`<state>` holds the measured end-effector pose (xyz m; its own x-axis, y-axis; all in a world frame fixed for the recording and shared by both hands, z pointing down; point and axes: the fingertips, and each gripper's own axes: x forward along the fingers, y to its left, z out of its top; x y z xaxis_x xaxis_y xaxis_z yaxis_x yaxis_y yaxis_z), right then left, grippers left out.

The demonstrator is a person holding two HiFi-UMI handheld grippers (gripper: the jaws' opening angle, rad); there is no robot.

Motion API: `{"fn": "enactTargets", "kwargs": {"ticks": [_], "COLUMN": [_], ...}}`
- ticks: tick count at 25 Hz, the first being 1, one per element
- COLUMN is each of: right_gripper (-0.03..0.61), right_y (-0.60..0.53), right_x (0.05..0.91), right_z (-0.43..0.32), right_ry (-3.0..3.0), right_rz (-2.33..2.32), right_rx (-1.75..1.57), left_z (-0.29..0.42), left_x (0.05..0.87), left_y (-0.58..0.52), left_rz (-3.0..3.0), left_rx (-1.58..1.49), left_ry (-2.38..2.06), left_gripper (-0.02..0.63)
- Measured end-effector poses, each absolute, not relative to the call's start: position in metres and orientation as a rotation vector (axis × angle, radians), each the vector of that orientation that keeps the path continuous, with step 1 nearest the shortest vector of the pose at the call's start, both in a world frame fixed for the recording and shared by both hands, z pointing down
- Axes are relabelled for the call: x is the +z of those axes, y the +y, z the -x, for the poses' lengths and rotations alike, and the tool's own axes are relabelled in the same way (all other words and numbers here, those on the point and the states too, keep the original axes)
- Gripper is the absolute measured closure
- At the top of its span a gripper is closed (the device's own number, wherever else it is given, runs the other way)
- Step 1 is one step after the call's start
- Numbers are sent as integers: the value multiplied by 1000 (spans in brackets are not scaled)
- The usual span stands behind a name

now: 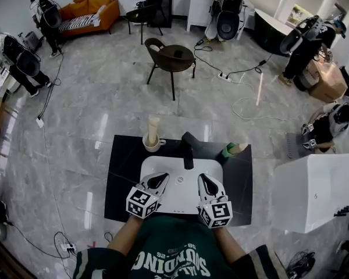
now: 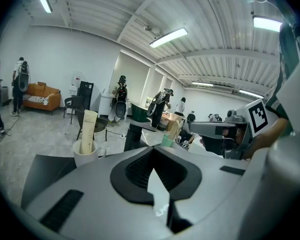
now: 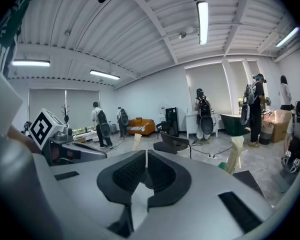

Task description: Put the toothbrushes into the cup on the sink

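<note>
A white cup stands at the back left of the black counter with a cream toothbrush pack upright in it. A green cup at the back right holds another cream toothbrush, which leans. Over the front of the white sink, my left gripper and my right gripper hover side by side, both shut and with nothing in them. The left gripper view shows the white cup ahead to the left and the green cup farther off. The right gripper view shows the leaning toothbrush to its right.
A black faucet rises behind the basin, between the two cups. To the right of the counter stands a white box. On the floor beyond are a dark chair, cables and several people with backpack rigs.
</note>
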<state>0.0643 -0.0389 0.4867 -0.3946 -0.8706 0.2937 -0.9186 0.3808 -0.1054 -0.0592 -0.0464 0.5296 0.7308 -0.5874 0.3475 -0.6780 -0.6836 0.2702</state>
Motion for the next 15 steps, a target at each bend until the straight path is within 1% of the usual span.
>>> {"fn": "enactTargets", "kwargs": {"ticks": [15], "right_gripper": [531], "right_y": [-44], "right_x": [498], "right_z": [-66], "right_ry": [-2434], "right_rz": [-1595], "right_rx": [415], "left_z": [61], "left_x": [543], "left_y": [-56], "left_rz": [-2534], "left_rx": [335], "left_ry": [-974], "left_gripper": [603]}}
